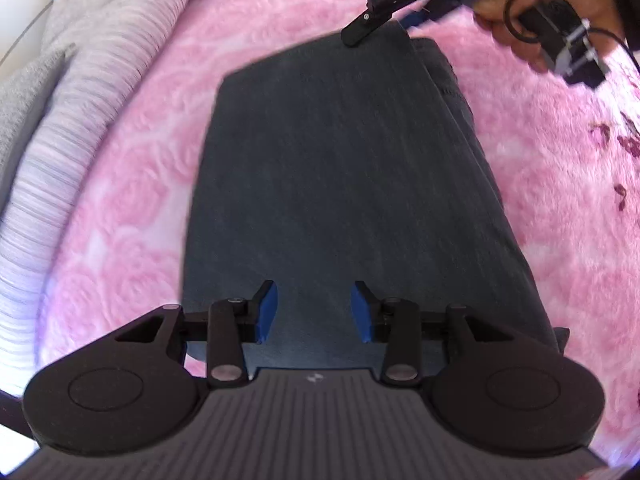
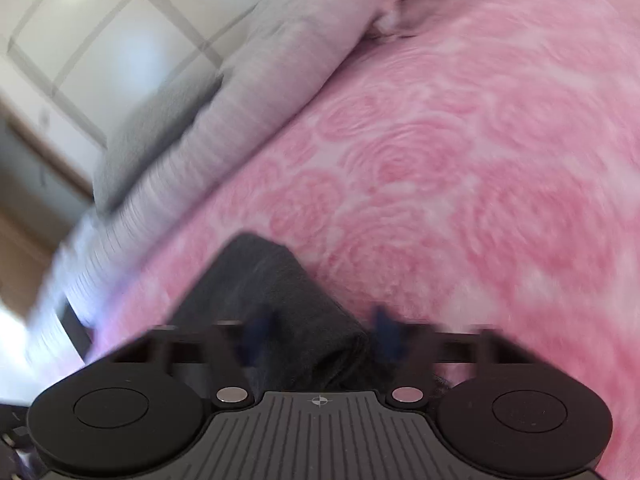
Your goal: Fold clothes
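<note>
Striped bedding (image 1: 80,120) lies at 9 o'clock. The dark garment (image 1: 340,184), already folded into 1 long panel, lies on the pink blanket (image 1: 140,208). The left gripper (image 1: 314,312) hovers spread over its near end; the right gripper (image 1: 362,32), at 1 o'clock, looks parted at the far edge. Probably 1 crosswise fold remains.

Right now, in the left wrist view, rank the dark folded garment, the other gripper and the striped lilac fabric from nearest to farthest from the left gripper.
1. The dark folded garment: directly under and ahead of the left gripper, whose fingers are apart.
2. The striped lilac fabric: off to the left, along the pink blanket's edge.
3. The right gripper: far end of the garment, upper right.
</note>
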`<state>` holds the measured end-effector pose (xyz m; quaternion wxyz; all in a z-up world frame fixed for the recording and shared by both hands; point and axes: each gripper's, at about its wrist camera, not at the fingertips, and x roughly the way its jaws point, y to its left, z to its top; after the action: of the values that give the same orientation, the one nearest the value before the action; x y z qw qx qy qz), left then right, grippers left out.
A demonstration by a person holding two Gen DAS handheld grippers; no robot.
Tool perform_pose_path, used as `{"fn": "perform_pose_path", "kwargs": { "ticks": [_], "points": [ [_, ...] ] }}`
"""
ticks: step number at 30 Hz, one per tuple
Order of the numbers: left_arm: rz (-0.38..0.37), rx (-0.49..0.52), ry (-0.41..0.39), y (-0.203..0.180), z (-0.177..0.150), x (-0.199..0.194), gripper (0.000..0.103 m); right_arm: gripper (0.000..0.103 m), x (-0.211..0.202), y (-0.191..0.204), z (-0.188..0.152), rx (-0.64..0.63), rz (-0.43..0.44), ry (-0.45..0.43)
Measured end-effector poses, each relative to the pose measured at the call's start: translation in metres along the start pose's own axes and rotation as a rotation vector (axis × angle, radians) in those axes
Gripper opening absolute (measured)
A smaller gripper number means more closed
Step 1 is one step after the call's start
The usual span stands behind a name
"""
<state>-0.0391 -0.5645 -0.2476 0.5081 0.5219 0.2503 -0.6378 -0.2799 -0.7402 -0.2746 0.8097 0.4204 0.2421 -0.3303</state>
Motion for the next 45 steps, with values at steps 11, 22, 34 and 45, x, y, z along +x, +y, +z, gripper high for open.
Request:
{"fn": "perform_pose_path", "kwargs": {
  "ticks": [11, 22, 34, 45],
  "points": [
    [-0.061, 0.054, -0.011, -0.017, -0.007, 0.003, 0.036, 0.021, -0.049, -0.013, -0.035, 0.176, -0.127, 0.060],
    [0.004, -0.109, -0.039, 0.011, -0.030, 0.002, 0.040, 0.081, -0.099, -0.010, -0.040, 0.191, -0.209, -0.100],
    [-0.006, -0.199, -0.058, 0.107, -0.043, 0.051, 0.047, 0.083, -0.077, 0.085, -0.222, 0.372, 0.115, 0.164],
    [-0.103, -0.068, -0.056, 0.095, -0.047, 0.064, 0.029, 0.032, -0.047, 0.110, -0.261, 0.557, 0.055, -0.017]
  ]
}}
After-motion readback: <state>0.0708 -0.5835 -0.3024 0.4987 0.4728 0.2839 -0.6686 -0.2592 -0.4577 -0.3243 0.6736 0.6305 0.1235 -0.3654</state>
